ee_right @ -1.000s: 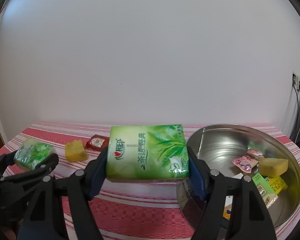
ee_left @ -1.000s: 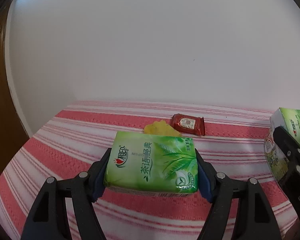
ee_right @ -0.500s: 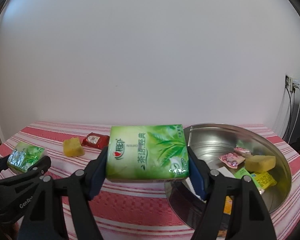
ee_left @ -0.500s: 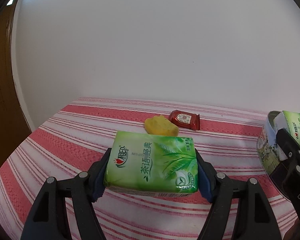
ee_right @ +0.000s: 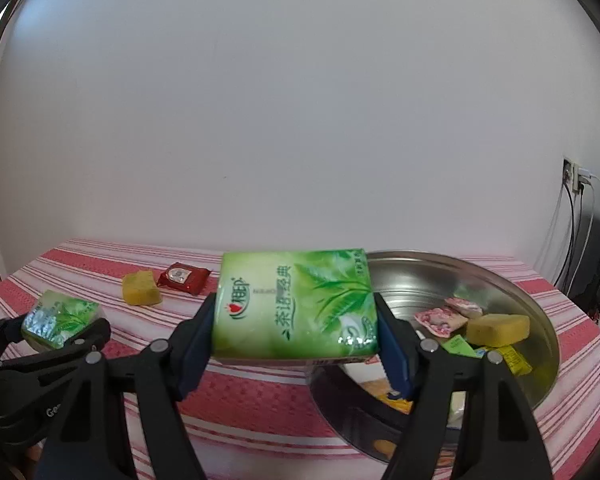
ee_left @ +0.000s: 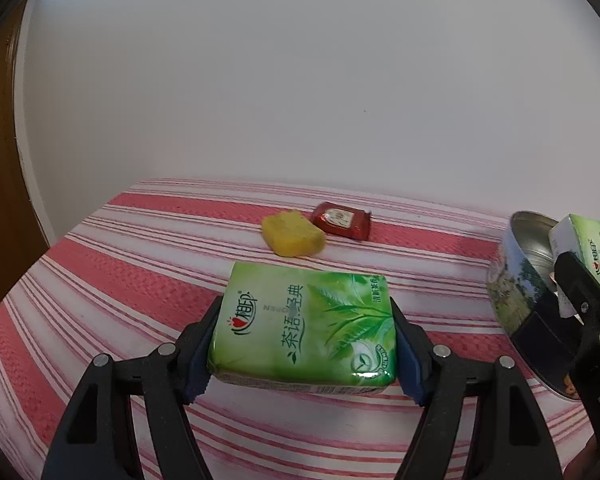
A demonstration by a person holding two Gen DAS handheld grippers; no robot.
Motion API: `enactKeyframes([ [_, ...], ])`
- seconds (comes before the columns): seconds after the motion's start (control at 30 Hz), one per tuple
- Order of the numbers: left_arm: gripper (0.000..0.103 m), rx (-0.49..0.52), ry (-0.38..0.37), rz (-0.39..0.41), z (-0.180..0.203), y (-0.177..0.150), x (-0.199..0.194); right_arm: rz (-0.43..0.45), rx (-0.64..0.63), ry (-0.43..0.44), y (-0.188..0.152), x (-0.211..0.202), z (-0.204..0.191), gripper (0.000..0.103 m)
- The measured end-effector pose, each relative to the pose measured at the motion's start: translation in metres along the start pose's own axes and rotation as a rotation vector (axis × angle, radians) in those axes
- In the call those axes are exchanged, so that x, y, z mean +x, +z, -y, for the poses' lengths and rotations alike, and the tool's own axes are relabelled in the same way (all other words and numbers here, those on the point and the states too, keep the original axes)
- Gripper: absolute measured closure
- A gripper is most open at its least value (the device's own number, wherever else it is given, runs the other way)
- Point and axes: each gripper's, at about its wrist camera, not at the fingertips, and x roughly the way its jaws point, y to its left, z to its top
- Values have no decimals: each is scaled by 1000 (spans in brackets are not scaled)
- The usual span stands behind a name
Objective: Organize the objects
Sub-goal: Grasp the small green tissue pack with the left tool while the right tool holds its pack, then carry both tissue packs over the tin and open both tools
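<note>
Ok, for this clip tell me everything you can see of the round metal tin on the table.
The round metal tin is a wide, shallow, lidless container with a shiny silver inside and a printed landscape picture on its outer wall. It sits on the striped tablecloth, toward the right of the table. Inside lie a yellow sponge block, pink wrapped snacks and green and yellow sachets. The tissue pack held in the right gripper hides part of the tin; nothing visibly grips it.

Both cams ride my tongs, aimed forward and slightly down over the striped tablecloth point(ee_left: 112, 292) toward the white wall point(ee_right: 300, 120), close range. Shared: yellow block point(ee_left: 293, 236), red sachet point(ee_left: 342, 221), metal tin point(ee_right: 536, 316); each catches the other's tongs.
</note>
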Motion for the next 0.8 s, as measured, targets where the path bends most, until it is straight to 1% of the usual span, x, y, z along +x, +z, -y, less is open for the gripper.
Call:
enactKeyframes([
  [0.23, 28, 3, -31, -5, 22, -2, -6, 23, -2, -22, -3, -11, 20, 30],
  [0.5, 28, 28, -71, 8, 50, -3, -19, 50, 9, -39, -3, -19, 43, 30],
  [0.8, 28, 28, -140, 47, 78, 3, -36, 77, 12, -105, -2, -26, 72, 30],
])
